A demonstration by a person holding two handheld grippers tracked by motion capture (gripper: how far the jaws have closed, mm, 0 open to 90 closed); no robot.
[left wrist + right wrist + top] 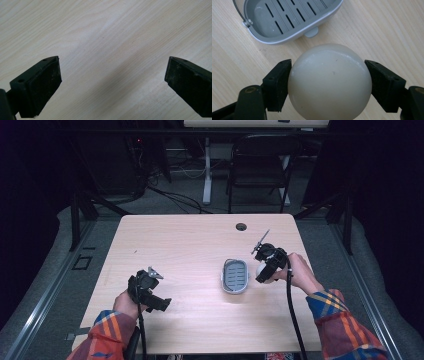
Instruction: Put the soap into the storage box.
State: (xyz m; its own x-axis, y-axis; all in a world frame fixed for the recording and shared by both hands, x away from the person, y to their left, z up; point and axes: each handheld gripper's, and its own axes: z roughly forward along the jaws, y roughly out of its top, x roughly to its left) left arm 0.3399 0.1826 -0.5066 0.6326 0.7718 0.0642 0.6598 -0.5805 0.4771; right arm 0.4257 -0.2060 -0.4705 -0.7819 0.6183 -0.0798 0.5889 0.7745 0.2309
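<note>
one container on the pale wood-grain table: a grey oval plastic soap dish with a slotted floor and a thin wire handle, sitting right of centre in the high view. its basin holds nothing; in the right gripper view the slots and bare floor show at the upper left of the frame.

one smooth off-white ball, low centre in the right gripper view, pinched between the two black jaws of the right gripper, one jaw pressed on each flank. the ball is just beside the dish rim, outside it. in the high view the ball shows right of the dish, under the right gripper, with the person's hand behind it.

left gripper at lower left of the high view, well apart from the dish. in the left gripper view its jaws are spread wide, bare tabletop between them, nothing held.

count: one dish, one ball, two grippers.
</note>
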